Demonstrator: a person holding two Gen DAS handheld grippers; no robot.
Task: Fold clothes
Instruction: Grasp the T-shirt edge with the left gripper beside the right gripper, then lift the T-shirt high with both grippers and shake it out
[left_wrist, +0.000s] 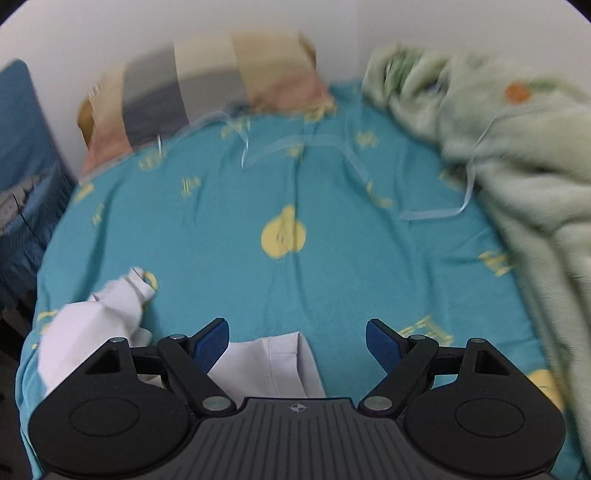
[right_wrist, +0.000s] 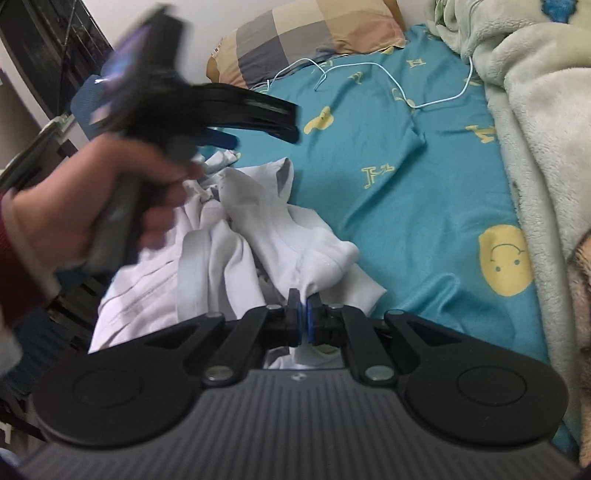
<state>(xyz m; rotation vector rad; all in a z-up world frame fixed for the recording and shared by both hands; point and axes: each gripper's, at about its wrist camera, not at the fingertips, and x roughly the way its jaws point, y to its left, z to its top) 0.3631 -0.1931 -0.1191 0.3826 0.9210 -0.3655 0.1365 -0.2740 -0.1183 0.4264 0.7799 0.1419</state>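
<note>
A crumpled white garment (right_wrist: 229, 243) lies on the teal bedsheet (right_wrist: 424, 192) near the bed's front left. My right gripper (right_wrist: 304, 310) is shut on a fold of the white garment, which bunches up just ahead of the blue pads. In the left wrist view my left gripper (left_wrist: 297, 341) is open above the sheet, with parts of the white garment (left_wrist: 269, 365) below and to the left of its fingers. The right wrist view shows the left gripper (right_wrist: 255, 118) blurred, held in a hand (right_wrist: 110, 199) above the garment.
A checked pillow (right_wrist: 306, 37) lies at the head of the bed. A pale green fleece blanket (right_wrist: 535, 110) is heaped along the right side. A thin light-blue cable (right_wrist: 436, 105) snakes across the sheet. A blue chair (left_wrist: 26, 155) stands left of the bed.
</note>
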